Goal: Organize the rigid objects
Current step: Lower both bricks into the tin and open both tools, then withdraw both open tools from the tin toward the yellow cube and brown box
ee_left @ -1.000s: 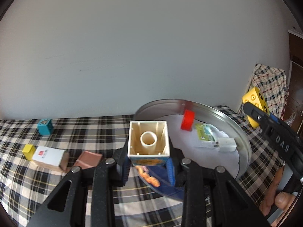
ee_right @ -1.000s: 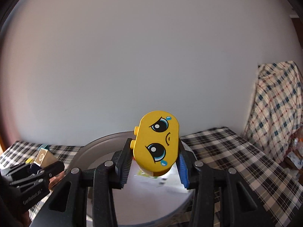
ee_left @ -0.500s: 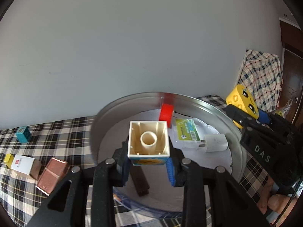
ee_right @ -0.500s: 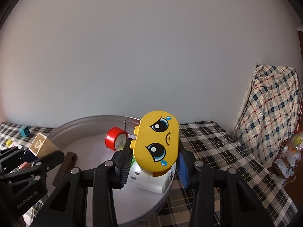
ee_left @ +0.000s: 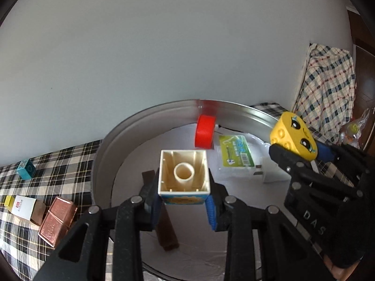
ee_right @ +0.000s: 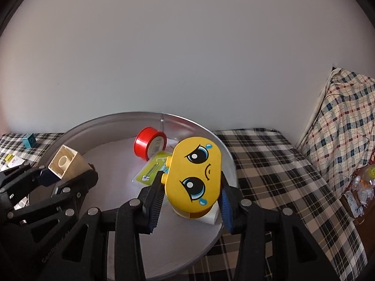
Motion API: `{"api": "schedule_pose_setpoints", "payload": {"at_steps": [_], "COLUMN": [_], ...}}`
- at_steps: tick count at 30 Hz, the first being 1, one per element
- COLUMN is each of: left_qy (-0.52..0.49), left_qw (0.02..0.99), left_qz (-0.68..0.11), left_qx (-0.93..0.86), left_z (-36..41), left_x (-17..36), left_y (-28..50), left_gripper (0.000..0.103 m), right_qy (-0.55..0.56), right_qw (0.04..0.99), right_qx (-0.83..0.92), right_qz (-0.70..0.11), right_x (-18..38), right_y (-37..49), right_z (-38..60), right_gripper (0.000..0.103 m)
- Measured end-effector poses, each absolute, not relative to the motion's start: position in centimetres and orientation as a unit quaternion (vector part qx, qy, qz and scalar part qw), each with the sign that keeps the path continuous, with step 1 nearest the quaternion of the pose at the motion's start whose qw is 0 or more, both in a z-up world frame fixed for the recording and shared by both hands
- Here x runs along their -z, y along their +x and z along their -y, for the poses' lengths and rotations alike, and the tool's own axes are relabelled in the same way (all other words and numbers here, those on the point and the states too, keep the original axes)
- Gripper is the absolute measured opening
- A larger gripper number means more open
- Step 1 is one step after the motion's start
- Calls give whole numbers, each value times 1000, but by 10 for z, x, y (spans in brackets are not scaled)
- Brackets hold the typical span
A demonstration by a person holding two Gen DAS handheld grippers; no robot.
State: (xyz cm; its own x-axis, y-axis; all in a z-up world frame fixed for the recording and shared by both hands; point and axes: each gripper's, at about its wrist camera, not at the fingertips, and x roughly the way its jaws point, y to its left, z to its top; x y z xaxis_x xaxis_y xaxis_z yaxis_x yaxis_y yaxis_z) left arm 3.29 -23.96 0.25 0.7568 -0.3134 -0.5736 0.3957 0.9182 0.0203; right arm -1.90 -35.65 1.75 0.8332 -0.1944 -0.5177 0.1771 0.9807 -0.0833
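My left gripper (ee_left: 184, 207) is shut on a cream toy block (ee_left: 184, 173) whose hollow underside faces the camera; it hangs over the round metal tray (ee_left: 103, 154). My right gripper (ee_right: 191, 207) is shut on a yellow block with a crying face (ee_right: 194, 178), held above the tray's right part (ee_right: 225, 154). In the left wrist view the yellow block (ee_left: 293, 138) and the right gripper show at the right. In the right wrist view the cream block (ee_right: 63, 161) shows at the left. Inside the tray lie a red tape roll (ee_left: 205, 133), a green packet (ee_left: 235, 151), a white plug (ee_left: 273, 171) and a dark brown bar (ee_left: 164, 224).
On the checked cloth left of the tray lie a copper-coloured block (ee_left: 57, 220), a white-faced box (ee_left: 25, 208), a small yellow cube (ee_left: 8, 200) and a teal cube (ee_left: 25, 168). A white wall stands close behind. A plaid-covered thing (ee_right: 339, 121) stands at the right.
Both grippers have moved in over the tray with their blocks still held, and sunk a little. The tray looms larger; the loose blocks on the cloth slid left in the left wrist view.
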Motion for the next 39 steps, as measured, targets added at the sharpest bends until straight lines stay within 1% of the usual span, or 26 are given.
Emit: {"api": "schedule_pose_setpoints", "payload": {"at_steps": [4,5,6,7,8,9,10,11,12,13,14,16,18,25,28,33,39], "left_qy": [76,75,73,71,67,60,55,47,38,27,19,18,29,49,50,66,72], "left_qw": [934,934,935,937,940,944,947,950,952,955,958,959,961,963,964,970,977], "left_qz": [-294,-293,-292,-289,-285,-278,-273,-267,-262,-255,-248,-241,-236,-235,-236,-218,-195], "left_qx": [189,189,189,183,174,165,162,157,152,147,145,146,139,120,113,86,53], "left_z": [240,240,239,237,234,230,226,221,217,213,210,208,208,207,199,179,152], "left_x": [-1,-2,-2,-3,-3,-5,-6,-8,-10,-13,-16,-18,-18,-14,-14,-15,-17], "left_y": [33,33,33,32,32,29,28,27,26,24,23,20,17,13,9,-2,-12], "left_gripper": [31,33,37,52,65,71,82,94,101,103,103,103,103,103,103,103,103], "right_qy": [-7,-9,-4,6,18,30,43,63,78,94,113,142,153,134,102,66,76], "right_qw": [954,954,955,955,956,957,959,961,963,966,968,969,968,969,978,991,991], "right_qx": [81,81,76,69,69,73,75,79,83,84,84,82,80,79,87,91,103], "right_qz": [-290,-289,-287,-287,-284,-278,-271,-256,-243,-227,-209,-186,-184,-192,-160,-76,-34], "right_x": [-10,-10,-10,-10,-11,-13,-15,-19,-22,-25,-28,-31,-31,-25,-29,-39,-45], "right_y": [-14,-12,-12,-12,-12,-14,-16,-20,-23,-26,-31,-37,-36,-31,-38,-60,-77], "right_z": [357,359,359,361,364,368,372,379,384,388,392,400,404,393,384,373,367], "right_gripper": [46,46,46,46,47,50,54,63,75,81,85,86,86,86,86,86,86]}}
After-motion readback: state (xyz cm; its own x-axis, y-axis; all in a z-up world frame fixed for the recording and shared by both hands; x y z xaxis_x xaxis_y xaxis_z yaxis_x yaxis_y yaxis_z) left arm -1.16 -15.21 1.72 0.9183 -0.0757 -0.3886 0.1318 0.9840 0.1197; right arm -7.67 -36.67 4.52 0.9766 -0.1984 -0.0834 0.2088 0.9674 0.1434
